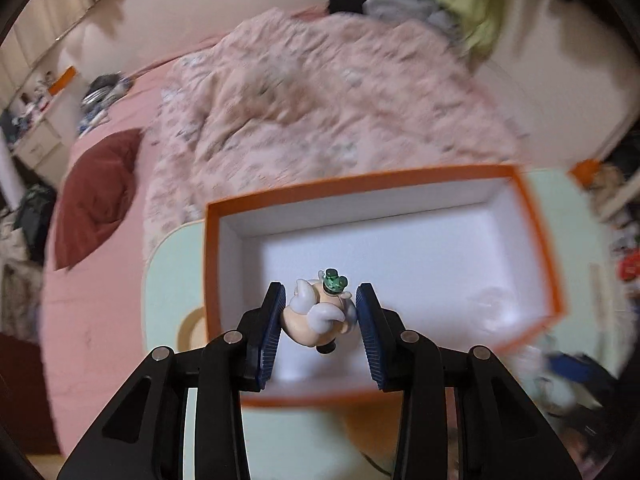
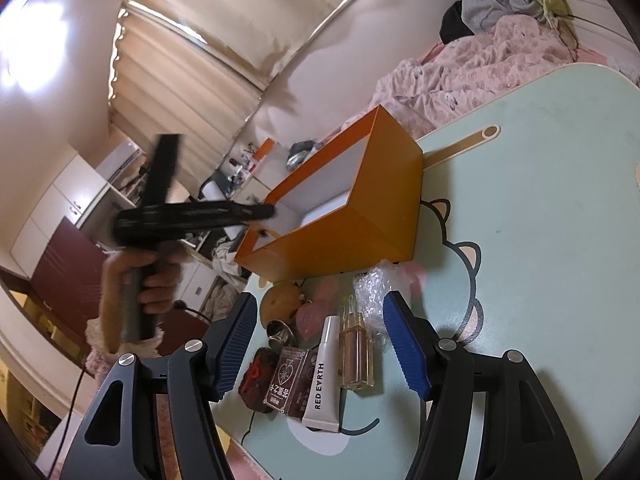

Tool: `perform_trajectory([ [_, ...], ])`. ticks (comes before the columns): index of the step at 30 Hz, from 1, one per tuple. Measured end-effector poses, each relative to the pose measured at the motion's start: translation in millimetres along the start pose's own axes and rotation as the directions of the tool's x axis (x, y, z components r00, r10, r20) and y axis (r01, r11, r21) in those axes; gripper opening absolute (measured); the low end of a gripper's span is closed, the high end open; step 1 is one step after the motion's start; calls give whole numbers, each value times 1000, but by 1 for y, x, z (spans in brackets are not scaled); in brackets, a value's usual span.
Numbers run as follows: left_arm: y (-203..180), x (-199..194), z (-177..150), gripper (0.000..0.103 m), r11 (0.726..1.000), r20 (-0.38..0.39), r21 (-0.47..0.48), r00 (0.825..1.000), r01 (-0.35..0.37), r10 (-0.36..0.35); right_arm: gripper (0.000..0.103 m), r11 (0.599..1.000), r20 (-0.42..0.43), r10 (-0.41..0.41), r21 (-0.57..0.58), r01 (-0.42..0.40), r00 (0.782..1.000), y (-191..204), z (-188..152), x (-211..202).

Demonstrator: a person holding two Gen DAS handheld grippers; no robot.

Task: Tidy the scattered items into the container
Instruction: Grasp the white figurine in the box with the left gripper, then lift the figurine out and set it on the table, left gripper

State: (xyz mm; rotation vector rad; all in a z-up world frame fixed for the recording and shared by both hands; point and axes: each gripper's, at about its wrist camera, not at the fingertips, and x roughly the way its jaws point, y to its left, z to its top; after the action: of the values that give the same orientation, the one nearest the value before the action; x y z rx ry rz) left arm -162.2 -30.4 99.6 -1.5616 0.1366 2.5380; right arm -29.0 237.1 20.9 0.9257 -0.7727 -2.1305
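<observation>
Left gripper (image 1: pixel 320 312): points steeply down over the near end of the orange box (image 1: pixel 536 240); its blue pads (image 1: pixel 270 332) sit on either side of a small figurine (image 1: pixel 318 314), which looks clamped between them, the left pad against its body.
Figurine: peach-coloured body with pale limbs and a green hat, held above the white inside of the box, close to the near wall.
Orange box: open-topped, white-lined, standing on the pale green surface (image 1: pixel 172 264); no item shows clearly on its floor in the left wrist view, where motion blur softens much.
Right gripper (image 2: pixel 320 340): jaws parted with nothing pressed between them, hanging low over the scattered items near the edge of the surface (image 2: pixel 540 240).
Items between the right pads: a white tube (image 2: pixel 320 376) marked RED EARTH, a clear bottle (image 2: pixel 356 352) of amber liquid just to its right, a dark card box (image 2: pixel 290 380) to its left, and a dark red lump (image 2: pixel 258 376) further left.
Items beyond them: a brown round thing (image 2: pixel 280 300), a pink round thing (image 2: pixel 308 316), a shiny metal piece (image 2: pixel 280 334), and crumpled clear wrap (image 2: pixel 374 288), all lying between the gripper and the box (image 2: pixel 360 216).
Person's hand (image 2: pixel 148 280): grips the left gripper's handle at the left of the right wrist view, its fingers reaching over the box rim.
Bed (image 1: pixel 320 100): behind the surface, with a pink patterned quilt.
</observation>
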Motion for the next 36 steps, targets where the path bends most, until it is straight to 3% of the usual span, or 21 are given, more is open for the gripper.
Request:
perform_trajectory([
  [6,-16,-52,-50,38,988,109,39,982,151,-155,65,999,-25,-15,-29,14,1000,3,-1,7],
  [9,-15,-60,-81,38,988,168,40,973,150,-155,65,999,-31,-27,-48,25,999,6,-2,9],
  [14,0,-48,-127,38,979,182,-37,965,198,-188,66,998,-35,-37,-55,35,999,6,-3,11],
  [20,16,-25,-148,38,981,203,-103,969,163,-140,66,998,-42,-47,-49,45,998,6,-2,13],
  [24,23,-14,-155,38,969,212,-135,961,209,-178,66,997,-41,-55,-52,53,998,6,-3,13],
  [26,23,-15,-157,39,965,246,-137,951,224,-186,66,997,-40,-60,-56,57,997,7,-4,13],
  [28,24,-20,-161,47,963,301,-144,937,229,-178,66,996,-39,-66,-61,64,997,8,-4,14],
  [31,35,-26,-164,64,962,441,-178,891,209,-112,67,995,-40,-77,-63,74,996,8,-4,15],
  [34,50,-21,-164,65,944,499,-251,865,212,-61,67,994,-42,-91,-69,88,995,9,-3,17],
  [36,61,-14,-165,65,926,518,-282,852,250,-73,67,992,-38,-99,-80,96,994,10,-4,17],
])
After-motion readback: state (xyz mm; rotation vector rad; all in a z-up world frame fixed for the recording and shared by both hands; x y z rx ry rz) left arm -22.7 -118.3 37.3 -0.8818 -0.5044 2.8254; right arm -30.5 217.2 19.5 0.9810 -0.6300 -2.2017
